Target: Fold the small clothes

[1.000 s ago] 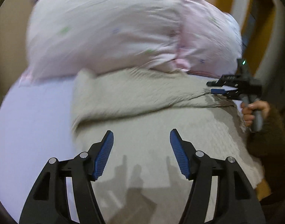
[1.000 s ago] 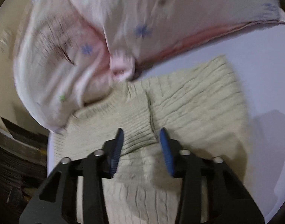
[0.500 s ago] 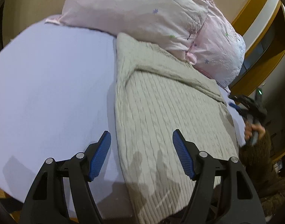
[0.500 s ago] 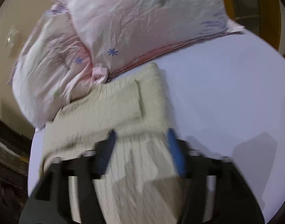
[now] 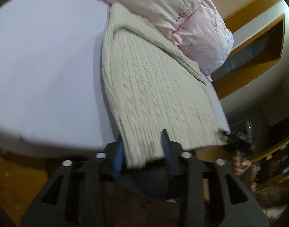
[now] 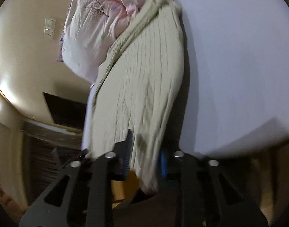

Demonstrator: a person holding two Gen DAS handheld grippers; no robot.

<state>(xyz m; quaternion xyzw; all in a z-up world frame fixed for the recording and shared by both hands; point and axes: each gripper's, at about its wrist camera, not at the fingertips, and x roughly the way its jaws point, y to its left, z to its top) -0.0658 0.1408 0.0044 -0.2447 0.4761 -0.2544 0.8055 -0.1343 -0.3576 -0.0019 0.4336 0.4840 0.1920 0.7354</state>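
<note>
Sweater [image 5: 153, 87] hem pinched by left gripper [image 5: 144, 151], right gripper [image 6: 144, 155] fingers; bedsheet [image 5: 46, 66] beside.

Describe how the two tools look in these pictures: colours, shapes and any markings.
Both the left tool and the right tool have matte black skeleton frames with triangular cut-outs and round silver bolt heads. Their fingers carry blue ribbed pads. No cables or markings show. The hand on the right tool wears a fuzzy brown sleeve.

Lavender-sheeted bed [image 5: 42, 60], cream knit sweater [image 5: 152, 87], pink pillows [image 5: 199, 30] lying on it
</note>
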